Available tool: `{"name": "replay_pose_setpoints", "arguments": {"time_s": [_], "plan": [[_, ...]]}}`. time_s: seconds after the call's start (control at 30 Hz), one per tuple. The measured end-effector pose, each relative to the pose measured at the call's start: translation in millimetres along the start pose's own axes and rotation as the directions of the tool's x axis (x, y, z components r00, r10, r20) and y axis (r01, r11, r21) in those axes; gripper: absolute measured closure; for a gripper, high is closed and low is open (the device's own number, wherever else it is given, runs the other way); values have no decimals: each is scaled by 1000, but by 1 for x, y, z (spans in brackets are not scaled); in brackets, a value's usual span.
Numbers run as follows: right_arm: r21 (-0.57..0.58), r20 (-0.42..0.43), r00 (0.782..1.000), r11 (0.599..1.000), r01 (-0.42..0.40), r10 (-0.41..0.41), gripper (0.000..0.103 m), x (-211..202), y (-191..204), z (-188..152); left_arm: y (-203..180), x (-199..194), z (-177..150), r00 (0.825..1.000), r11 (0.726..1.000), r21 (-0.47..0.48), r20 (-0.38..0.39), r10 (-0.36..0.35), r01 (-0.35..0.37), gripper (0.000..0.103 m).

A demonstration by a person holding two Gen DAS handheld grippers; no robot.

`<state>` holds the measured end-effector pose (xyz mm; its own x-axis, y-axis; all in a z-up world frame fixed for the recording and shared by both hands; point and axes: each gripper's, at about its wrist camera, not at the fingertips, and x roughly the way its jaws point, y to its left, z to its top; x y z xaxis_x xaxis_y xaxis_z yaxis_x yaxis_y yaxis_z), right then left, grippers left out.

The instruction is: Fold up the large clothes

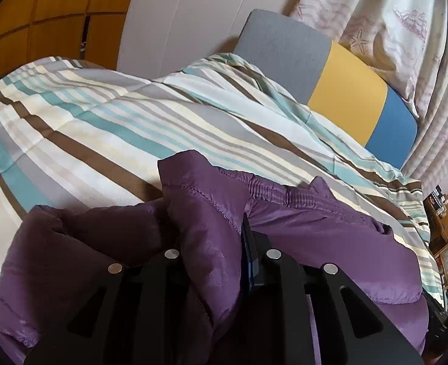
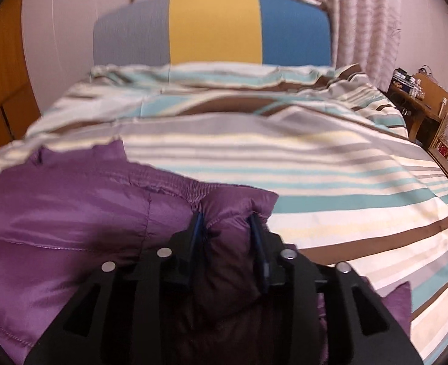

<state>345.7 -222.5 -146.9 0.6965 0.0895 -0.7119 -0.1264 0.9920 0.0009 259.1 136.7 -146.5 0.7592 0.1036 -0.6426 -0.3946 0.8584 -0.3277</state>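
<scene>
Left wrist: left gripper (image 1: 211,228) clamps a fold of shiny quilted purple jacket (image 1: 300,213) lying on the striped bed cover (image 1: 102,121); tricolour headboard (image 1: 345,97), printed curtain (image 1: 391,30) beyond.
Right wrist: right gripper (image 2: 227,225) pinches the jacket's puffy corner; cluttered wooden shelf (image 2: 424,97) at right.
</scene>
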Motion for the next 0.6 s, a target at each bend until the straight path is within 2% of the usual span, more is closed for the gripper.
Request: {"name": "replay_pose_setpoints", "arguments": {"time_s": [0.17, 0.2, 0.37, 0.47, 0.53, 0.6], "plan": [[-21, -19, 999, 999, 28, -28, 68, 7, 4, -5, -1, 3, 0, 1000, 1000, -2, -16, 4, -4, 83], [-25, -21, 999, 999, 34, -34, 68, 9, 4, -5, -3, 3, -1, 1000, 1000, -3, -18, 9, -9, 80], [-35, -26, 998, 998, 52, -53, 65, 9, 7, -6, -5, 4, -1, 1000, 1000, -4, -22, 13, -13, 80], [-39, -27, 998, 997, 64, -65, 64, 9, 9, -5, -4, 5, -1, 1000, 1000, -3, -24, 20, -20, 77], [-40, -27, 997, 997, 69, -70, 62, 10, 9, -6, -5, 5, -1, 999, 1000, 1, -27, 27, -27, 71], [-39, -26, 997, 996, 75, -76, 61, 10, 10, -5, -7, 5, 0, 999, 1000, 10, -34, 18, -18, 55]]}}
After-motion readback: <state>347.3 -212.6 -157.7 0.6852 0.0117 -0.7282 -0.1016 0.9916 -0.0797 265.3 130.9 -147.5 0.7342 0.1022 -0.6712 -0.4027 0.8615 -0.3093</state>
